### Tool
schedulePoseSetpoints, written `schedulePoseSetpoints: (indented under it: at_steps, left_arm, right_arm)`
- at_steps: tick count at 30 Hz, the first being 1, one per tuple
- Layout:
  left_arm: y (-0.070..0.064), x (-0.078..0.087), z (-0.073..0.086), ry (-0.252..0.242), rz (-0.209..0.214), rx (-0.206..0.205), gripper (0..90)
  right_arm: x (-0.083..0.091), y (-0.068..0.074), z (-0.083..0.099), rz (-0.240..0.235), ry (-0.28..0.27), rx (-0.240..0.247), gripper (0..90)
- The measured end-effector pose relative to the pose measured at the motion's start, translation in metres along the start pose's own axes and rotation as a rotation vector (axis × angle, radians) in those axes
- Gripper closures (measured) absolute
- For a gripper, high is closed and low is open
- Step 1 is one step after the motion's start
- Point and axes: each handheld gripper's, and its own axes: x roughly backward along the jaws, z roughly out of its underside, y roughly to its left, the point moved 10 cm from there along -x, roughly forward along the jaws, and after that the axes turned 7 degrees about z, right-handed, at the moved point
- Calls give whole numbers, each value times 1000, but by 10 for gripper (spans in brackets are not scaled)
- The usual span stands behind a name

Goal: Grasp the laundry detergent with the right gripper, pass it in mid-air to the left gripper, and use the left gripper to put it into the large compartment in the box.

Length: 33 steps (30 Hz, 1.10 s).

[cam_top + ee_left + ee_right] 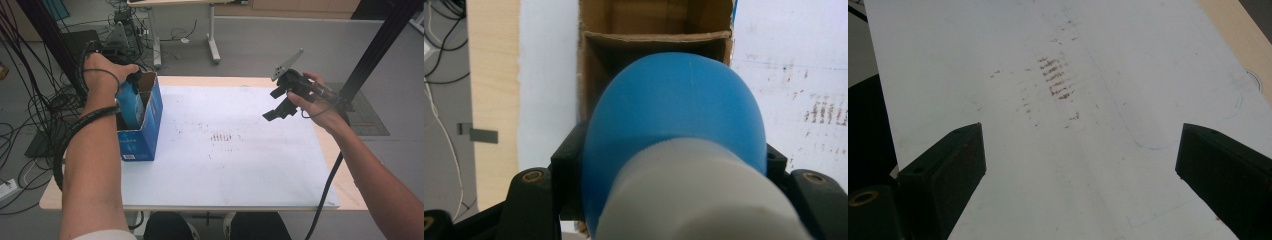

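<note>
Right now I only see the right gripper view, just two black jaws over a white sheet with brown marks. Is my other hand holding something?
Observer: Yes. The left gripper is clamped on a blue bottle with a white cap.
Operator: Where is the bottle going?
Observer: It hangs over an open box, blue outside and brown cardboard inside, partly down in it.
Operator: Where is that box?
Observer: It stands at the sheet's left edge, far from your right gripper, which is raised above the sheet's right side with its jaws wide apart.
</note>
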Motion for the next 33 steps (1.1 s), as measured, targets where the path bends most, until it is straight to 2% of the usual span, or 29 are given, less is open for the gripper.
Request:
schedulePoseSetpoints:
  at_steps: [13, 22, 33]
  left_arm:
    - [3, -40, 6, 11, -11, -34, 373]
    - [7, -57, 10, 25, -23, -51, 373]
    - [18, -69, 14, 30, -28, -63, 373]
  right_arm:
    - [5, -6, 2, 21, 17, 1, 57]
    - [7, -8, 3, 28, 31, 4, 57]
    - [11, -12, 4, 43, 43, 2, 57]
